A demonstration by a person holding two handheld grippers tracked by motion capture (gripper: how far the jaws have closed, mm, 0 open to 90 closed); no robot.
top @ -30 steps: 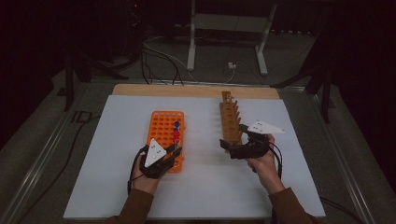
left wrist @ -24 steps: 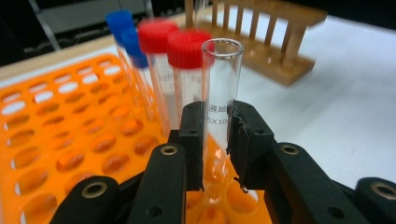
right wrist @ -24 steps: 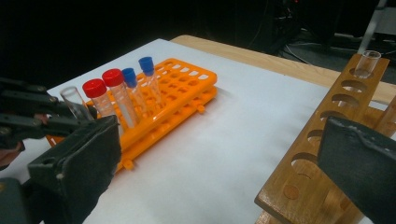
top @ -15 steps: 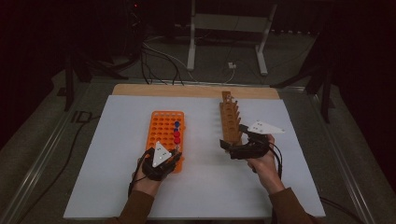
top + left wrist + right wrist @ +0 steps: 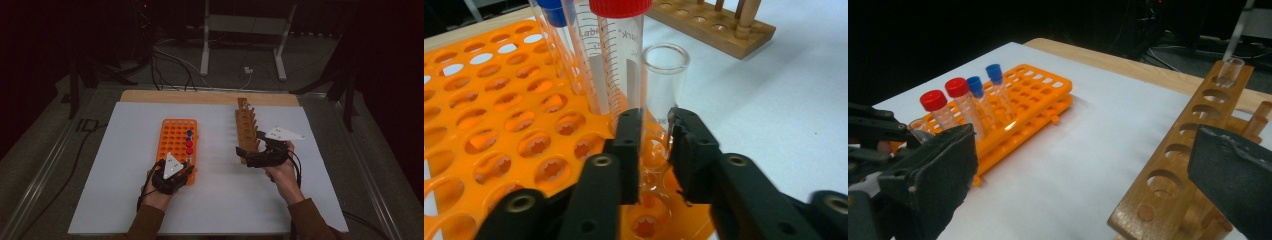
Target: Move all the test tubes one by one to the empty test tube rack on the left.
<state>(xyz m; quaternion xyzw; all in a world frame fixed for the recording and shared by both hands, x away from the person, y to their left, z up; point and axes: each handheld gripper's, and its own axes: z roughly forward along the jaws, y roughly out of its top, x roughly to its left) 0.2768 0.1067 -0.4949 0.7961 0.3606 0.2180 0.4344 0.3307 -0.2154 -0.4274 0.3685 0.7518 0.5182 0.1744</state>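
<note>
**Left claw at open glass tube, orange rack**

Left claw (image 5: 655, 150): jaws stand either side of an uncapped clear glass tube (image 5: 663, 85), which sits upright in a hole at the near corner of the orange rack (image 5: 499, 125). Jaws have just been opening; the tube is between them, the pads close against its wall, and contact is hard to make out. Tube foot hidden behind the jaws.

Directly behind the tube: a red-capped graduated tube (image 5: 620, 60), cap cut off by the frame top; further back, a blue-capped tube (image 5: 555, 30), also cut off.

Right claw (image 5: 1083, 185): jaws wide apart, nothing between them, held at the near end of the wooden rack (image 5: 1188, 135). One short clear tube (image 5: 1232, 67) stands in its far hole. Lower part of the wooden rack is cut off by the frame.

Both racks rest well apart on the white desk (image 5: 220, 195).
</note>
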